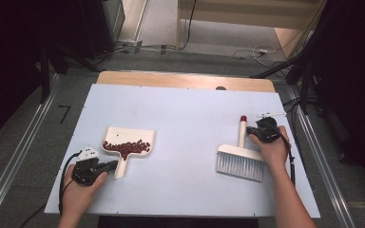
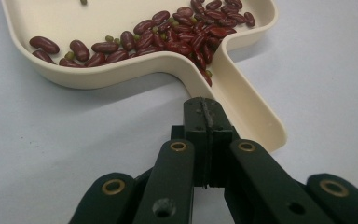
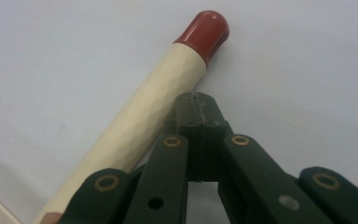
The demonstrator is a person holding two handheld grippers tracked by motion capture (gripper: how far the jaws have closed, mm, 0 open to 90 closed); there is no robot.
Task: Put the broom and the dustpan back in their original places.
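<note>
Beans (image 1: 126,147) lie heaped in the cream dustpan (image 1: 128,137), banked toward the throat where its handle (image 2: 247,107) begins, so the pan sits flat on the table (image 1: 185,114) and nothing rolls out. Your left gripper (image 2: 204,108) rests just beside that handle with its jaws pressed together on nothing; in the left gripper view the tips meet at a seam and the handle runs past on their right, near but not gripped. You would need to spread the jaws before taking it.

Your right gripper (image 3: 196,103) is likewise closed and empty, its tips lying alongside the brush handle (image 3: 144,112), just short of the red cap (image 3: 205,30). The brush (image 1: 241,161) lies flat, bristles toward you and handle pointing away, well apart from the dustpan, which suggests the sweeping is finished or paused. In the high view your right hand (image 1: 272,145) covers the joint between handle and head, so you cannot tell how the hand sits against it.

Between pan and brush the pale sheet is bare, and no stray beans show on it. Beyond the far wooden edge lie cables (image 1: 261,51) and dark stands on the floor, none in your way.
</note>
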